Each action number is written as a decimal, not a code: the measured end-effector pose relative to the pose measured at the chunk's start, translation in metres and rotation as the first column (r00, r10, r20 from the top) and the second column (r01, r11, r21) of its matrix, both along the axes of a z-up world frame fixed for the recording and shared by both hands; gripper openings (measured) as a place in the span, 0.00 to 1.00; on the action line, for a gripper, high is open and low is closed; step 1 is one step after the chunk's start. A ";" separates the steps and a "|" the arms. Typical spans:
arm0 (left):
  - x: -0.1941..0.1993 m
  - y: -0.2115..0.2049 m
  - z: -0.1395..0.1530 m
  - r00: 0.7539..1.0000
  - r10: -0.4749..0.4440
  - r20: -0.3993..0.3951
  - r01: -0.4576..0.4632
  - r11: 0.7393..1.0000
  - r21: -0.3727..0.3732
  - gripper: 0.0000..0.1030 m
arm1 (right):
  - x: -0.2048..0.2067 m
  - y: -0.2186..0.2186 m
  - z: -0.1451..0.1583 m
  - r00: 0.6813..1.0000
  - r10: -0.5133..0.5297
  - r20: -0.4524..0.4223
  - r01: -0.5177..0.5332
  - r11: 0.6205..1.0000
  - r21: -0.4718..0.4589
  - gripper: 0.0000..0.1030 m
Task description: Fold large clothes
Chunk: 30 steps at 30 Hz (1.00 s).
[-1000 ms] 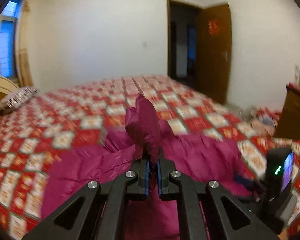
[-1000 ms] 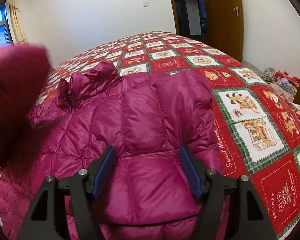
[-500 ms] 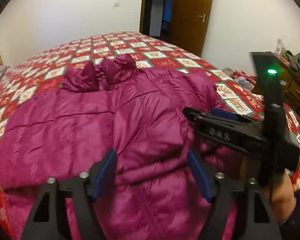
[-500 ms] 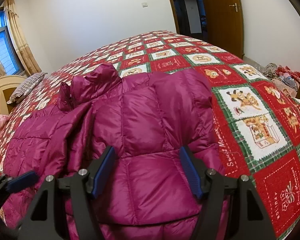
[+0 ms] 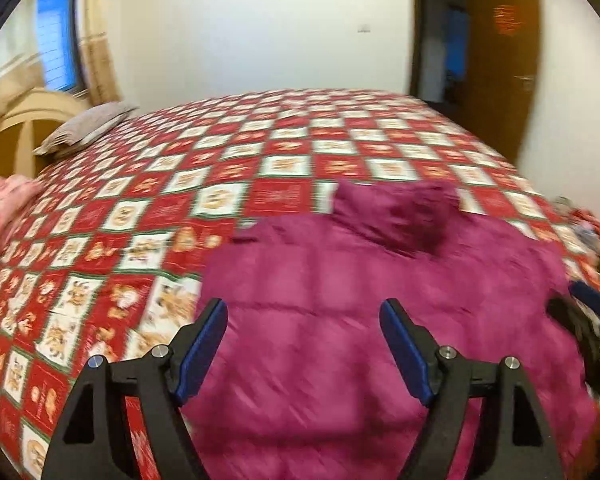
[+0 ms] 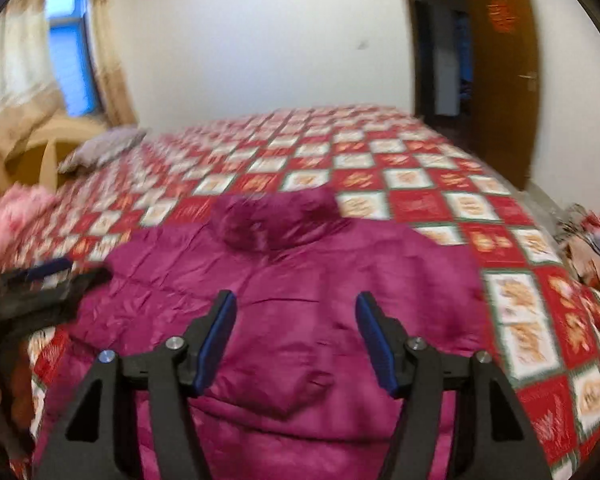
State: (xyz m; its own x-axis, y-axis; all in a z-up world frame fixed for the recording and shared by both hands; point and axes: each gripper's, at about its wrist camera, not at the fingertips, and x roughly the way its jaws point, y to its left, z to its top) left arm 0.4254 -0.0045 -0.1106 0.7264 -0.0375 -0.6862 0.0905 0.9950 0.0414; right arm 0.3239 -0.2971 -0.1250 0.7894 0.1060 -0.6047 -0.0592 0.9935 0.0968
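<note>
In the left wrist view, the left gripper (image 5: 303, 354) points forward and downward over the bed (image 5: 152, 184), and its jaws stand wide apart with nothing pressed between them; the magenta puffer jacket (image 5: 340, 300) only lies below the gap. The jacket is spread flat on the near right part of the checked bedspread, with its collar (image 5: 396, 210) at the far end, so the long axis runs from near to far. At the right edge a dark, blurred piece of the right gripper (image 5: 588, 316) is visible beside the jacket. In the right wrist view, the right gripper (image 6: 296, 336) also tilts down over the jacket (image 6: 300, 280), and its jaws are closing, at a middle width, with no cloth caught between the pads. The collar (image 6: 276, 216) again points to the far side. At the left edge the left gripper (image 6: 40, 284) appears blurred, near the left border of the jacket. A pillow (image 6: 104, 148) lies at the far left of the bed (image 6: 420, 184).
</note>
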 end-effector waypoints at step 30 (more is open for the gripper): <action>0.092 0.054 0.015 1.000 0.021 -0.014 -0.023 0.994 -0.111 0.78 | 0.218 -0.024 0.000 0.916 -0.165 -0.367 0.194 0.980 0.044 0.81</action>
